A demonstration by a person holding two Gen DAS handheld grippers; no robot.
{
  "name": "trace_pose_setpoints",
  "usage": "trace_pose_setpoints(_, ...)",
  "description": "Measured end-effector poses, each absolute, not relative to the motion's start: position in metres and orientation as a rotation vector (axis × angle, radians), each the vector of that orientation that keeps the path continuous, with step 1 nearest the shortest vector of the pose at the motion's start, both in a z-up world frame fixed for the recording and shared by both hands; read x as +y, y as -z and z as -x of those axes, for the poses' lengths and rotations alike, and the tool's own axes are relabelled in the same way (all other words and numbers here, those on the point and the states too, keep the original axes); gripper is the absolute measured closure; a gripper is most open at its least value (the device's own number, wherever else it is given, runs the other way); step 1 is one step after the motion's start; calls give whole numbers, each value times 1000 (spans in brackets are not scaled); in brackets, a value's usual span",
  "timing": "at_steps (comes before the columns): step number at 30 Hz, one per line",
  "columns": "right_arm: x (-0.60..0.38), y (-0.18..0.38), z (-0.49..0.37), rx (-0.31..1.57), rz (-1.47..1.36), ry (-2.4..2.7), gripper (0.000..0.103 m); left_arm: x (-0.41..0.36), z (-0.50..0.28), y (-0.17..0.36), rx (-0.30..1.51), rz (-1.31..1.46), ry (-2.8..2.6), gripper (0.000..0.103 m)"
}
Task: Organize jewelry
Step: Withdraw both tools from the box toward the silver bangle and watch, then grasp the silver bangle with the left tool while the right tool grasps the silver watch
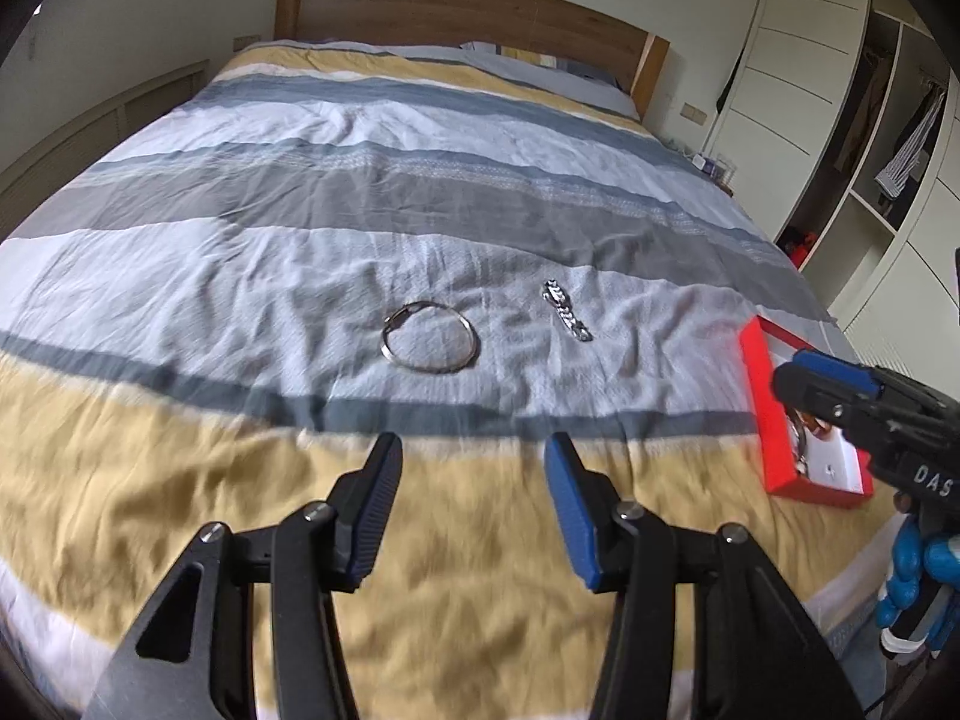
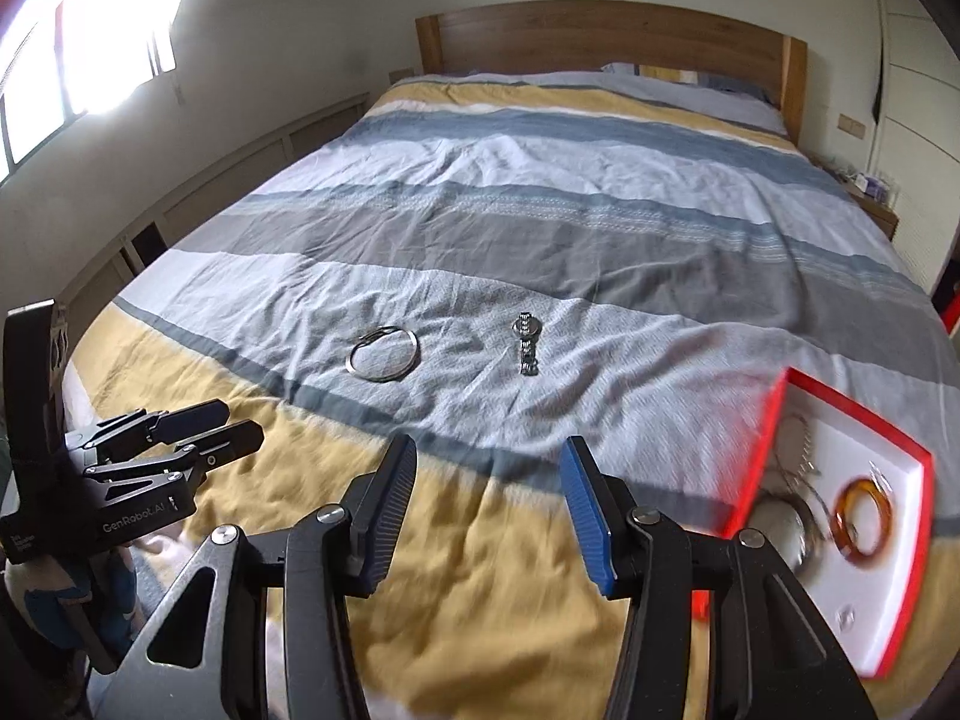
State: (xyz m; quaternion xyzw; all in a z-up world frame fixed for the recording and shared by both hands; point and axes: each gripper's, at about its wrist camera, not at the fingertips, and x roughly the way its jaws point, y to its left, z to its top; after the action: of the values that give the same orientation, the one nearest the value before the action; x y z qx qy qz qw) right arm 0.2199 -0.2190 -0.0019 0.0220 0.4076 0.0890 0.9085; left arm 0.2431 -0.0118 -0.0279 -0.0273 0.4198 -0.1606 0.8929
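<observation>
A thin silver bangle [image 1: 385, 341] [image 2: 353, 365] lies flat on the striped bedspread [image 1: 288, 300] [image 2: 660, 324]. To its right lies a silver watch with a link band [image 1: 567, 318] [image 2: 527, 343]. A red box [image 1: 759, 402] [image 2: 757, 450] with a white inside sits at the right edge of the bed; it holds an amber bangle [image 2: 864, 516] and other metal pieces. My left gripper [image 1: 474, 443] [image 2: 240, 420] hovers open over the yellow stripe, short of the silver bangle. My right gripper [image 2: 491, 444] [image 1: 792, 375] is open too, beside the box, nothing between its fingers.
A wooden headboard [image 1: 456, 6] and pillows are at the far end of the bed. A white wardrobe with open shelves [image 1: 864, 138] stands on the right, a bright window [image 2: 102, 36] on the left. A hand in a blue glove [image 1: 918, 570] holds the right gripper.
</observation>
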Motion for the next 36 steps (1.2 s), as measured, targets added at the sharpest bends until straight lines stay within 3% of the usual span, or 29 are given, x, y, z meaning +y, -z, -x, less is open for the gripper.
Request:
trace_pose_setpoints(10, -230, 61, -328, 898, -67, -216, 61, -62, -342, 86, 938, -113, 377, 60)
trace_pose_setpoints(15, -228, 90, -365, 922, -114, -235, 61, -74, -372, 115, 976, -167, 362, 71)
trace_pose_setpoints(25, -215, 124, -410, 947, -110, -244, 61, -66, -386, 126, 944, -109, 368, 88)
trace_pose_setpoints(28, -213, 128, -414, 947, -111, -247, 78, -61, -385, 125, 938, -80, 371, 95)
trace_pose_setpoints(36, -222, 114, -391, 895, -157, -253, 78, -39, -371, 107, 919, 129, 454, 99)
